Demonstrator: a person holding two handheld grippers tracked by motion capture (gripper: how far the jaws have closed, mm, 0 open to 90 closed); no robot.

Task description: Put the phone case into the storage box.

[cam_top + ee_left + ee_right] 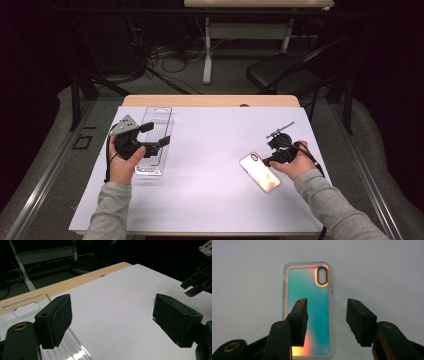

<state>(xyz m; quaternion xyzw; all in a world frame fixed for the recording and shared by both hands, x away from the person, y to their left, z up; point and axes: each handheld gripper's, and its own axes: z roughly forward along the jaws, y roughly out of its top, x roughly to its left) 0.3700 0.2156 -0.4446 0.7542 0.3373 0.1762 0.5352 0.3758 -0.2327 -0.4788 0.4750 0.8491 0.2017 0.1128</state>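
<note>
While the high view whitens the phone case point(260, 171), the right gripper point(327, 317), jaws parted, reveals teal-orange.

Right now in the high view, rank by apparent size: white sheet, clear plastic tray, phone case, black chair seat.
1. White sheet: largest by far.
2. Black chair seat and clear plastic tray: look similar; the chair stands farther back and the left gripper covers part of the tray, so unranked.
3. Phone case: smallest.
</note>
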